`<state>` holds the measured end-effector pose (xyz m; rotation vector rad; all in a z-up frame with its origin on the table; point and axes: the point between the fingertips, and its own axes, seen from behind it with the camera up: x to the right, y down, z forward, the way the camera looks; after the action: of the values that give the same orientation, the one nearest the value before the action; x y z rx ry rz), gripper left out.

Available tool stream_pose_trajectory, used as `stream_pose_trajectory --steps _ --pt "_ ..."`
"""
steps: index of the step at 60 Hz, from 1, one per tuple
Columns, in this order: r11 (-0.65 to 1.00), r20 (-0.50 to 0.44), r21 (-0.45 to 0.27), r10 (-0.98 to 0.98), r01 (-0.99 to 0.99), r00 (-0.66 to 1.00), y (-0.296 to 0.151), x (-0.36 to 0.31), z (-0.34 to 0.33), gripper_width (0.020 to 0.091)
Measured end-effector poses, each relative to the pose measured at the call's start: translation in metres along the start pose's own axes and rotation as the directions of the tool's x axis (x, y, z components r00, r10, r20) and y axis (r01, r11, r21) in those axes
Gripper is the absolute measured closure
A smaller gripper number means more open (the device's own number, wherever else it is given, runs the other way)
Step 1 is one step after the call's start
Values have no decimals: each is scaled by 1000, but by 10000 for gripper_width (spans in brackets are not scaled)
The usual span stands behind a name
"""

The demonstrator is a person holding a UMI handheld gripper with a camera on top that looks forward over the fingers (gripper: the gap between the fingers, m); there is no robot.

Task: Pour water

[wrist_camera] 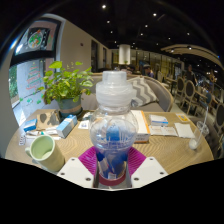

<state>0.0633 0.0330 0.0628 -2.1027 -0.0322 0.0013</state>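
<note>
A clear plastic water bottle (113,130) with a white cap and a blue label stands upright between my fingers, held just above the wooden table (160,148). My gripper (112,165) is shut on the bottle's lower body, with a magenta pad (90,160) pressed against each side. A pale green cup (42,151) sits on the table to the left of the bottle, a little nearer than the plant.
A potted green plant (66,88) stands behind the cup at the left. Books and boxes (52,124) lie by it, and papers and booklets (163,125) lie to the right of the bottle. Chairs and tables fill the room beyond.
</note>
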Motion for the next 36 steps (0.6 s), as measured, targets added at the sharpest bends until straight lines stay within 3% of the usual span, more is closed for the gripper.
stream_pose_trajectory --steps 9,15,17,20,23,26,36 --pt "999 -15 36 -16 17 1000 4 -1 -4 680" --pt "1000 -13 -23 18 -18 1000 11 1 -3 595" --pt "998 -7 -58 28 -29 1000 18 0 -4 491" --pt "995 -12 -93 35 -36 999 21 2 -12 234" --pt "994 -41 -108 30 -34 999 19 8 -25 271" --pt "994 -69 -109 19 -26 997 15 11 -44 237" --pt "988 -122 -147 34 -52 992 10 0 -132 248"
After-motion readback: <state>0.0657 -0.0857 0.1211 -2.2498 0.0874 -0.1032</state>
